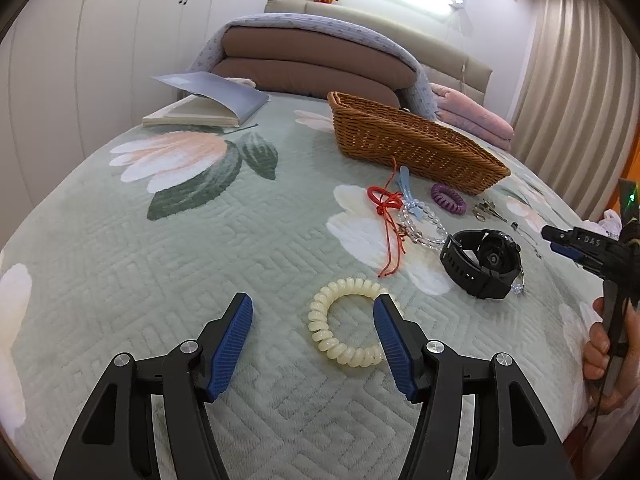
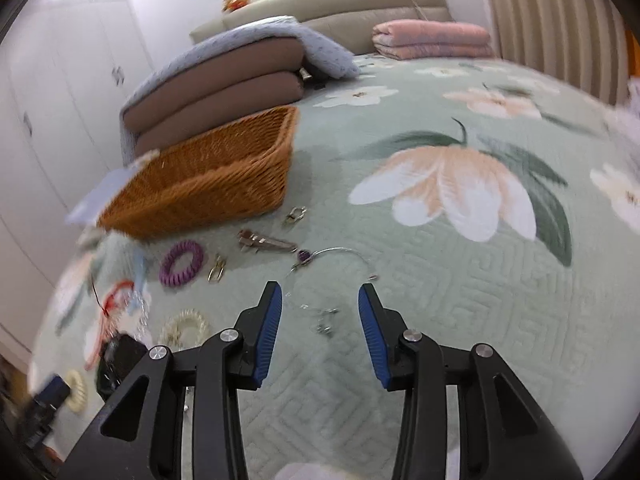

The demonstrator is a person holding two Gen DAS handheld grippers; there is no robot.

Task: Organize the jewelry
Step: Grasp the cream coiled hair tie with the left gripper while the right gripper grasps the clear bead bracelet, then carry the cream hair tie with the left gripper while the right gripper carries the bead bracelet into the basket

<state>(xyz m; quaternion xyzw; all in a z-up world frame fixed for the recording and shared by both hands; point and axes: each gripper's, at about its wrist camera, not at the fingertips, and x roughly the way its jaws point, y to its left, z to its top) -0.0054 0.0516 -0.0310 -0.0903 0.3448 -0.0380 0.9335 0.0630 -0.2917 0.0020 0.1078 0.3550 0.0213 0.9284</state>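
My left gripper (image 1: 313, 314) is open and empty just above the bedspread; a cream spiral hair tie (image 1: 344, 320) lies between its fingers, against the right one. Beyond lie a red cord (image 1: 386, 216), a clear bead bracelet (image 1: 420, 224), a blue clip (image 1: 406, 186), a purple spiral tie (image 1: 448, 199), a black watch (image 1: 482, 264) and a wicker basket (image 1: 412, 144). My right gripper (image 2: 320, 308) is open and empty over a thin silver chain (image 2: 320, 316). The right wrist view also shows the basket (image 2: 208, 176), purple tie (image 2: 182, 263), a metal clip (image 2: 266, 242) and small earrings (image 2: 216, 268).
An open book (image 1: 212, 104) lies at the far left of the bed. Stacked brown cushions under a grey blanket (image 1: 312, 60) stand behind the basket, and a folded pink blanket (image 2: 432, 38) lies by the headboard. White wardrobes stand left, curtains right.
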